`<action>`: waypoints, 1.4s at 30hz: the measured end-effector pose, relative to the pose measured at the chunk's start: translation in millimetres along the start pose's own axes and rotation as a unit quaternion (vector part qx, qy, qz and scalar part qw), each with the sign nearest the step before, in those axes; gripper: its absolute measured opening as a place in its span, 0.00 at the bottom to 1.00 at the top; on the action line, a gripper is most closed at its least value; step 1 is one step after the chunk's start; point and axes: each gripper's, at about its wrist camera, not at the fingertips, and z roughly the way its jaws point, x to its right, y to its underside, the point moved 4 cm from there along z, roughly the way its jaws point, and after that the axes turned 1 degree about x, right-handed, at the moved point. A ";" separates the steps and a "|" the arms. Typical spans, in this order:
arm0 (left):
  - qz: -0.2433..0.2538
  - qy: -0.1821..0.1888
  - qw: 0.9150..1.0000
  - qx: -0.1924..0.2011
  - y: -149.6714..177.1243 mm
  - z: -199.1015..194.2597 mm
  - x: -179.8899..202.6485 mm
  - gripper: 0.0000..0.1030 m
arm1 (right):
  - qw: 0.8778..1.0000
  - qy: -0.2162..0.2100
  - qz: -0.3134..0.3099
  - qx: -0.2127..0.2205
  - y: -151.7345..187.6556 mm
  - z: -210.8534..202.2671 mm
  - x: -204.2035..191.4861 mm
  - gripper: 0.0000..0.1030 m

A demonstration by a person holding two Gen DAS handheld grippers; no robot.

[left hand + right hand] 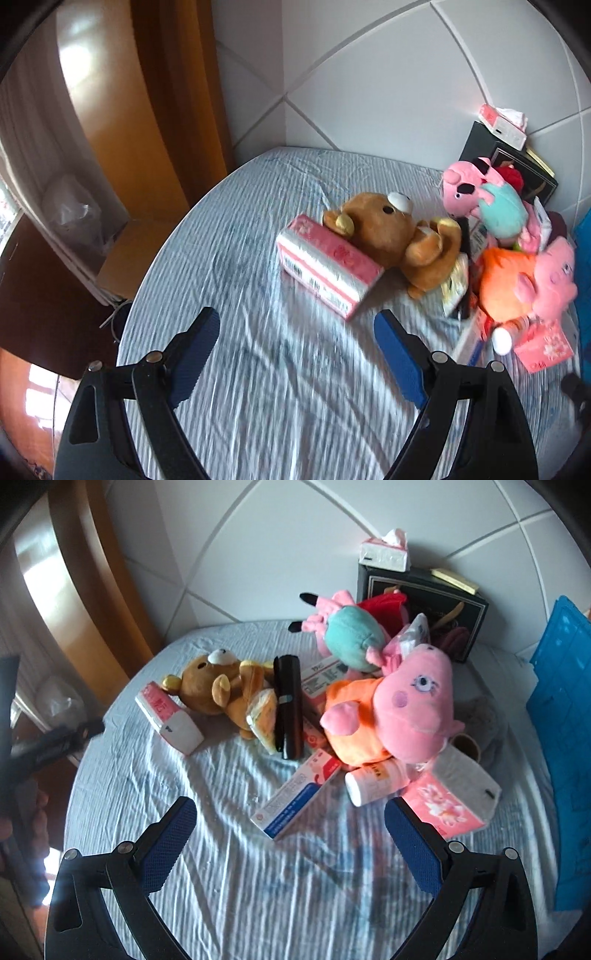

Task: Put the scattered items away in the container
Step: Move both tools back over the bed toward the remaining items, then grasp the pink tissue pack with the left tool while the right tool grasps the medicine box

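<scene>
A pile of items lies on a blue-striped cloth. A brown bear plush (395, 236) (218, 686) rests against a pink tissue pack (328, 264) (168, 716). Beside them lie a pink pig plush in orange (532, 284) (391, 716), a pink and teal plush (491, 199) (351, 635), a dark cylindrical case (288, 705), a blue and white box (295, 794), a white bottle (373, 781) and another pink tissue pack (450, 797). The blue container (561, 738) stands at the right edge. My left gripper (297, 336) is open above bare cloth, short of the tissue pack. My right gripper (290, 819) is open, empty, just before the box.
A black box (424, 605) with a tissue box (386, 552) on top stands against the white tiled wall behind the pile. A wooden door frame (173, 92) is at the left. The other gripper's black body (48, 742) shows at the left edge of the right wrist view.
</scene>
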 end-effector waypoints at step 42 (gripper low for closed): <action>-0.041 -0.042 0.997 -0.052 52.6 102.6 -118.3 0.83 | 0.985 -0.050 -0.126 -0.106 18.8 180.9 -179.7 0.95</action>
